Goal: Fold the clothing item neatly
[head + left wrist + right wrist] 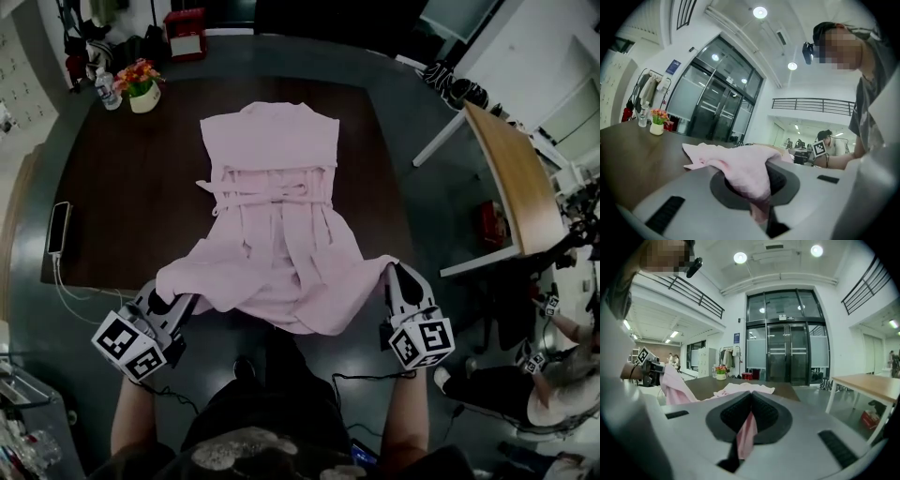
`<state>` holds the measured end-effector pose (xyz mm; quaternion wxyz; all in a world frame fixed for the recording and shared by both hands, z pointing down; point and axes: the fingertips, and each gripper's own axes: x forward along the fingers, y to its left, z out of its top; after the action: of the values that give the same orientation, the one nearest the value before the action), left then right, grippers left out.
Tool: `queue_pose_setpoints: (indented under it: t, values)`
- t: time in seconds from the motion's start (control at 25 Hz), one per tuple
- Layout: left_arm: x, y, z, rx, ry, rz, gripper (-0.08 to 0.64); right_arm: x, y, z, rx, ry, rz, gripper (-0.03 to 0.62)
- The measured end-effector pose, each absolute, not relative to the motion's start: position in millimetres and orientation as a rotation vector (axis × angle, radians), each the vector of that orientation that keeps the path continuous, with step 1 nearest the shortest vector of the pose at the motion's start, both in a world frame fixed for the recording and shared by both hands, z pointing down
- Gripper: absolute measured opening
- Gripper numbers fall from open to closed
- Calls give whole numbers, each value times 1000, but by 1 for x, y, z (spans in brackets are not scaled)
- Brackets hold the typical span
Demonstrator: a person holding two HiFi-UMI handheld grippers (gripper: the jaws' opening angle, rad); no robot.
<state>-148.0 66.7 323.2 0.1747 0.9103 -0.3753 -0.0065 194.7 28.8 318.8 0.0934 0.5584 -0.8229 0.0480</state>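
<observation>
Now, left hand-held gripper (pixel 174 306): clenched on the near-left hem corner of the pink garment (pixel 272 178). The left gripper view shows pink cloth pinched between the jaws and bunched over them.
Garment position: the far half lies flat on the dark counter (pixel 112 187). The near half rises off the near edge and hangs slack between the 2 hem corners.
Long axis: it runs straight away from the person, from the held hem, past the waist tie (pixel 267 192), to the far end near the counter's far edge.
Right hand-held gripper (pixel 397 281): clenched on the near-right hem corner. The right gripper view shows a thin strip of pink cloth nipped between the closed jaws and hanging below them.
Direction from grippers: nearly all of the garment lies ahead of both grippers and between them.
Nearer hand: neither, as the 2 sit level at matching corners with the hem spread between them.
What the fold needs (my judgement): both corners should travel forward together along the long axis, keeping their spacing, so the hem lands square beyond the tie.
Clearance: the flower pot (pixel 141 86) stands at the far-left corner, well apart from the cloth.
</observation>
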Motion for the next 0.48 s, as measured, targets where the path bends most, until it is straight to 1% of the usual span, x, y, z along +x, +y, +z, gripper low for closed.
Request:
queue_pose_setpoints:
  t: [0.24,0.48]
  values:
    - [-154,-39,269,2587,-1208,-60,38,215,-80,280,1648,-2589,94,-2]
    - [-135,-162,229,2612,-1332,0,38,212,-199,249,1442,-2656,34,-2]
